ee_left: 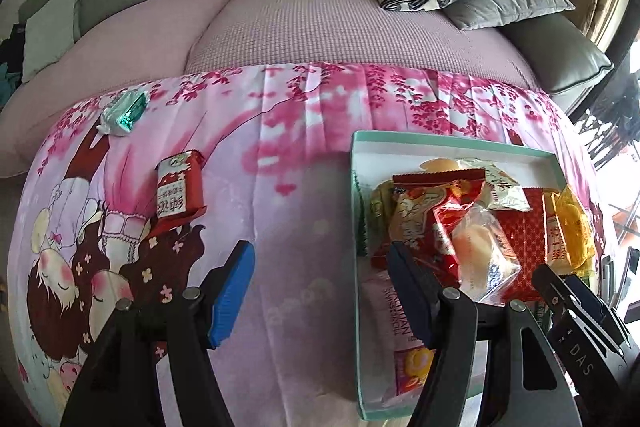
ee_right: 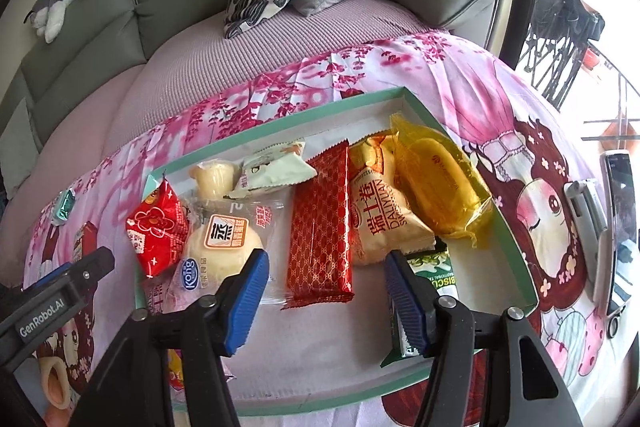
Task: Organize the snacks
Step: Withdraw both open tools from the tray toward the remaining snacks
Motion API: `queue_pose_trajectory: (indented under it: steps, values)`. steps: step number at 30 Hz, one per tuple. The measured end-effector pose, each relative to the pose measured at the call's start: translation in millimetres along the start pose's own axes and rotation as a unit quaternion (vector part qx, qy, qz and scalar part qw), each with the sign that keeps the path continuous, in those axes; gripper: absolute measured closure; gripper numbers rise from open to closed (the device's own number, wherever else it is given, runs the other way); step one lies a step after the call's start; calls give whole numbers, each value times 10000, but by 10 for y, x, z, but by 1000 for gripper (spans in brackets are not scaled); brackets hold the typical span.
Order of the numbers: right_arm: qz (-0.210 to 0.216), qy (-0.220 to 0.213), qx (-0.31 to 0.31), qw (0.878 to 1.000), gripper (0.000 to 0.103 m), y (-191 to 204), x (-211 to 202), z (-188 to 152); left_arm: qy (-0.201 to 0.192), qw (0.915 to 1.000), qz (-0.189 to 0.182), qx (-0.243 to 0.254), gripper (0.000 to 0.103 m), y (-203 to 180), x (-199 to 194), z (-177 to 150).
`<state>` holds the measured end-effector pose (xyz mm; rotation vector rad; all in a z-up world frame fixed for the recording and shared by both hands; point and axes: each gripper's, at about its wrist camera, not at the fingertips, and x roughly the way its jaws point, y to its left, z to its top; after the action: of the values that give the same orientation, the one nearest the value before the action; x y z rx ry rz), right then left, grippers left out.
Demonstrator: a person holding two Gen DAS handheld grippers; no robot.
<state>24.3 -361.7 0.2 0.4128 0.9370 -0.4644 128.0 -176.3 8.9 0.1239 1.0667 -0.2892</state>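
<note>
On the pink cloth-covered bench, most snacks already lay in the teal box (ee_right: 504, 227), while a red packet (ee_left: 179, 189) and a green-wrapped candy (ee_left: 124, 111) remained outside, both grippers' jaws wide apart and empty.

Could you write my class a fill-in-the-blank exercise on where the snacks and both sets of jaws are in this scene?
1. The mint-green box holds most of the snacks, while ____ snacks lie outside it on the cloth.
2. The red milk carton lies nearer the camera than the ____ candy.
3. Both the left gripper and the right gripper have their jaws ____.
4. The yellow-wrapped cake lies at the box's ____ end.

Missing words: two; green-wrapped; open; right
</note>
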Motion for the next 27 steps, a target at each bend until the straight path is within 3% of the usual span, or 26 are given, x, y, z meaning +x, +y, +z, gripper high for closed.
queue_pose_trajectory:
  steps: [5,8,10,11,13,14,16,19,27]
  values:
    - [20,39,-14,10000,34,31,19,-18,23,10000,34,52,33,35,25,-113]
    - [-6,-6,-45,10000,20,48,18,-26,68,10000,52,33,33,57,60,-165]
    - [-30,-28,-91,9999,18,63,14,-28,118,9999,70,7,33,66,84,-184]
    - [-7,-42,-97,9999,16,65,8,-31,144,9999,72,-34,26,78,100,-189]
    - [7,-82,-121,9999,2,71,-4,-32,120,9999,65,-93,11,91,99,-189]
    - [1,-109,-144,9998,0,78,-11,-34,66,9999,67,-109,10,99,88,-185]
    - [-23,-123,-188,9997,0,91,-18,-36,8,9999,82,-82,10,104,77,-175]
    - [-50,-122,-229,9997,0,107,-21,-39,-81,9998,154,-86,0,117,74,-178]
    - [-51,-152,-303,9994,0,148,-41,-48,-216,9994,134,-231,1,185,51,-162]
